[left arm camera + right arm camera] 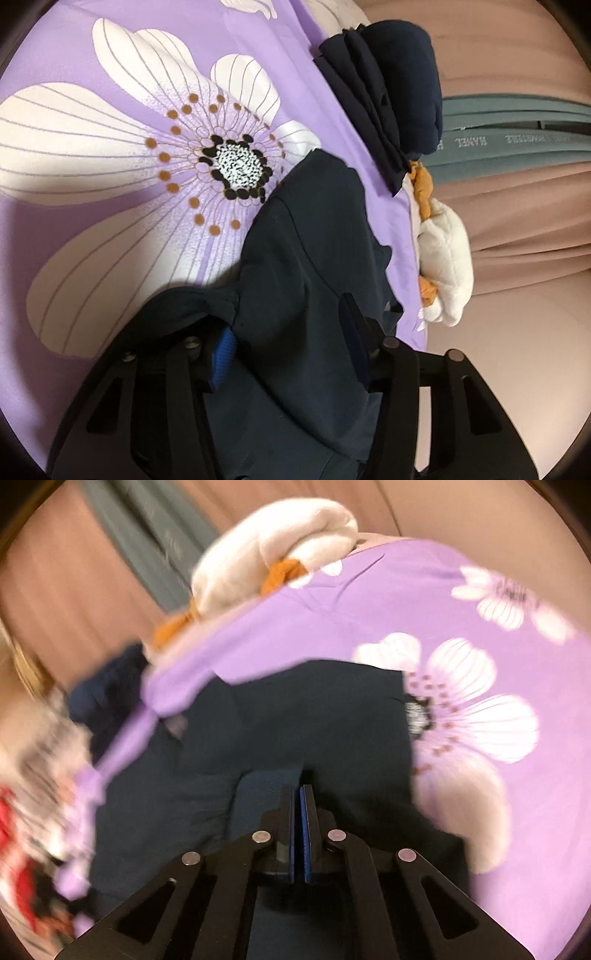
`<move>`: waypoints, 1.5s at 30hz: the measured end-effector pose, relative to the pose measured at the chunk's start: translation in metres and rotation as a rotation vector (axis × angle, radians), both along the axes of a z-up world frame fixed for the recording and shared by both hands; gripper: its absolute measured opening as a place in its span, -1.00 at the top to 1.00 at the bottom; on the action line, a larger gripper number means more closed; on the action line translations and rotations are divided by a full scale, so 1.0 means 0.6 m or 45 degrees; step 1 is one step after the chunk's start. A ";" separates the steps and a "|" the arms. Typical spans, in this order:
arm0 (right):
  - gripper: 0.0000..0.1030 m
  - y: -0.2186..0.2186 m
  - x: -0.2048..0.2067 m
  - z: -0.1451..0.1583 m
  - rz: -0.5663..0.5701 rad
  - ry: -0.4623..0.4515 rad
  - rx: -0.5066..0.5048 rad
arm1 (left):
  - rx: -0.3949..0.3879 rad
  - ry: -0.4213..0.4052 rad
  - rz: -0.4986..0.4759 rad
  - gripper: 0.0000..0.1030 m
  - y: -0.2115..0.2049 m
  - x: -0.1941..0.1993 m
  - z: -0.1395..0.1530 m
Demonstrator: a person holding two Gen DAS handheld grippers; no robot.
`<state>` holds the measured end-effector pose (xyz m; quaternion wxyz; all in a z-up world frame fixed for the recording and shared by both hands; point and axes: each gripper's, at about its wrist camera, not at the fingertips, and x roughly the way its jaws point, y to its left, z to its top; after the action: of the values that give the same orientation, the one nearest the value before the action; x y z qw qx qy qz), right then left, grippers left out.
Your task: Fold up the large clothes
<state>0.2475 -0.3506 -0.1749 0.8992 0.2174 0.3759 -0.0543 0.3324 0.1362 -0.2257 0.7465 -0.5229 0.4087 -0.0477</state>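
My left gripper (291, 354) had its jaws wide, with the dark shirt (295, 280) bunched between them, hiding the tips. My right gripper (301, 794) pinched a fold of that shirt tight. The shirt lay on the purple flowered sheet (110, 66). Farther off sat a folded dark pile (399, 92) and a white plush toy (447, 266). The right view's left edge was too blurry to make out.

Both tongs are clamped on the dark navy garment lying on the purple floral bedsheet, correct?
Not quite. The right tongs are shut on the dark navy garment, as the right wrist view shows. In the left wrist view, the left tongs stand open with the garment bunched between the fingers. It does lie on the purple floral bedsheet.
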 end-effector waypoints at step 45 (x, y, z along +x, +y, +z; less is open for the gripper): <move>-0.14 0.109 -0.157 0.047 0.354 0.034 -0.231 | 0.849 -0.107 -0.651 -0.46 -0.061 -0.198 0.097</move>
<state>0.1531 -0.2852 -0.1469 0.9088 0.0806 0.4080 0.0342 0.2134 0.0997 -0.1674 0.8551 -0.1321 0.4874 -0.1177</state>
